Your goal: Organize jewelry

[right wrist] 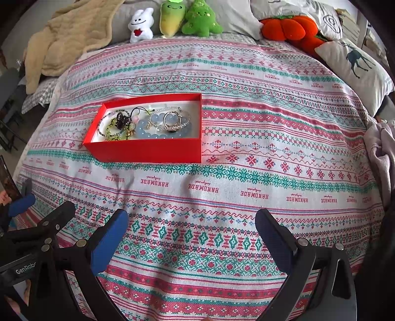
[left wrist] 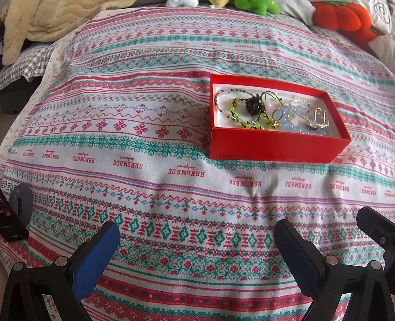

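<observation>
A red box (left wrist: 276, 145) sits on the patterned cloth, also in the right wrist view (right wrist: 148, 150). Inside lie a green bead bracelet (left wrist: 237, 116), a dark flower clip (left wrist: 255, 105), pale blue bead bracelets (left wrist: 296, 123), gold rings (left wrist: 317, 117) and thin chain bracelets (left wrist: 219, 101). In the right wrist view I see the blue beads (right wrist: 148, 132) and a ring (right wrist: 170, 121). My left gripper (left wrist: 196, 239) is open and empty, well short of the box. My right gripper (right wrist: 192, 227) is open and empty, near the front of the cloth, right of the box.
Plush toys (right wrist: 197, 19) and an orange pumpkin plush (right wrist: 288, 26) line the far edge. A beige blanket (right wrist: 66, 42) lies far left, a deer pillow (right wrist: 355, 64) far right. The left gripper's frame (right wrist: 37, 229) shows at the lower left.
</observation>
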Demonstrator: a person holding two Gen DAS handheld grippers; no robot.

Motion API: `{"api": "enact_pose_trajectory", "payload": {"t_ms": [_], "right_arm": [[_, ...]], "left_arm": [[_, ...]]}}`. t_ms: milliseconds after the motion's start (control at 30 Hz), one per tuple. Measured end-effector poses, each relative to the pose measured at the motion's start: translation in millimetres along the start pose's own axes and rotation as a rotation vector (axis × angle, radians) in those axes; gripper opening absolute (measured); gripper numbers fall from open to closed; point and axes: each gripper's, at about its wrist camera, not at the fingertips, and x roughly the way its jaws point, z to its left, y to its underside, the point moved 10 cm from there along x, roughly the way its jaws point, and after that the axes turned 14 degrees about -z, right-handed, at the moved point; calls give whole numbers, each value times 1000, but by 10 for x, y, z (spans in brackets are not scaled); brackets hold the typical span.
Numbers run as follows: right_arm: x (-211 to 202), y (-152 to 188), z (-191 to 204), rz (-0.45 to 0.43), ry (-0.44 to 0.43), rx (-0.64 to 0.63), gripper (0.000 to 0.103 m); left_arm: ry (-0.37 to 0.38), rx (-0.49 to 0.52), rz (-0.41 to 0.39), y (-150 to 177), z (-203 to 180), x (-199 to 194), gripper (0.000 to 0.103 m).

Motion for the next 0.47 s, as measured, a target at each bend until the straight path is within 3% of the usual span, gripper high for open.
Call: {"api": "enact_pose_trajectory", "payload": {"t_ms": [467], "right_arm": [[59, 25, -46, 1, 20, 1, 103]], "left_arm": [[26, -26, -17, 17, 10, 112, 102]]}}
